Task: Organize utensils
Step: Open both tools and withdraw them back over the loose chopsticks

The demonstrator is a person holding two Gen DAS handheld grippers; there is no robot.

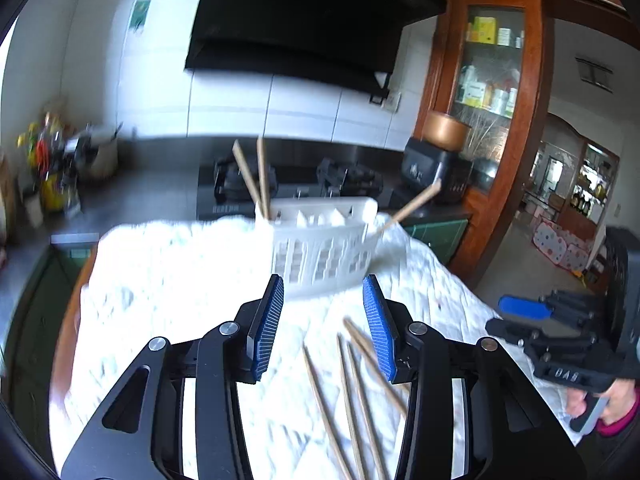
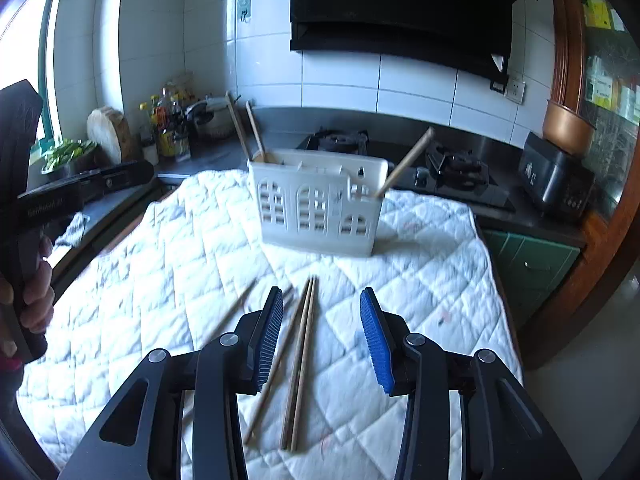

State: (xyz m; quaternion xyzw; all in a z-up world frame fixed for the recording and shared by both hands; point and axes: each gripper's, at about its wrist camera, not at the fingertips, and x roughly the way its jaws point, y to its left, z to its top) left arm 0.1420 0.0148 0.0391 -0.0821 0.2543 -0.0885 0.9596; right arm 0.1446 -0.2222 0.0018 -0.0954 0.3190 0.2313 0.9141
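Note:
A white plastic utensil holder (image 1: 326, 240) (image 2: 320, 204) stands on the white quilted cloth. Two chopsticks (image 1: 256, 176) (image 2: 246, 128) lean in its left compartment and one chopstick (image 1: 416, 202) (image 2: 406, 162) leans out of its right end. Several loose chopsticks (image 1: 352, 392) (image 2: 300, 360) lie on the cloth in front of the holder. My left gripper (image 1: 324, 328) is open and empty above the cloth, with the loose chopsticks under its right finger. My right gripper (image 2: 318, 336) is open and empty just above the loose chopsticks; it also shows in the left wrist view (image 1: 524, 312).
The quilted cloth (image 2: 160, 264) covers a table. Behind it runs a dark counter with a gas hob (image 2: 452, 168), a black appliance (image 2: 556, 178) and bottles (image 2: 168, 124) at the left. A wooden cabinet (image 1: 492, 80) stands at the right.

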